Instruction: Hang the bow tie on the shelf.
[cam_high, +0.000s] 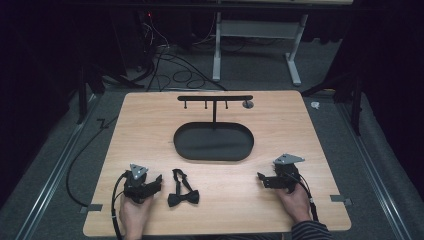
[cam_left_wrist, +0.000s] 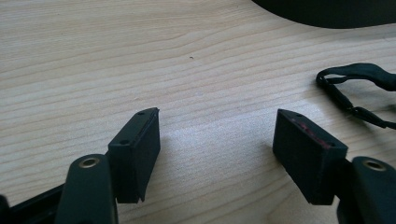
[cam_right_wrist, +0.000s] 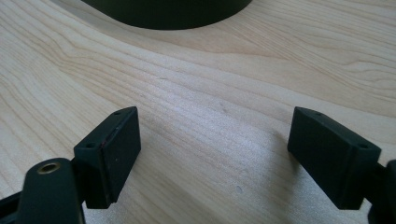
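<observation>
— Two big things first?
— Wooden table (cam_high: 280, 195), then the black tray (cam_high: 214, 142) with its hook stand (cam_high: 215, 98).
— Grippers?
— Left gripper (cam_high: 159, 182) and right gripper (cam_high: 260, 178) rest near the front edge, both spread wide, grasping nothing.
— Bow tie (cam_high: 183, 198)?
— Just beside the left gripper.

The table (cam_high: 150, 130) is pale wood with fine streaked grain. The bow tie (cam_high: 183, 198) and its strap are black, as are the oval tray (cam_high: 190, 150) and the hook stand (cam_high: 215, 98) above it. Both the left gripper (cam_high: 159, 181) and right gripper (cam_high: 260, 178) are black, each topped by a grey plate, and the person's sleeve (cam_high: 310, 231) is dark with thin pale stripes
</observation>
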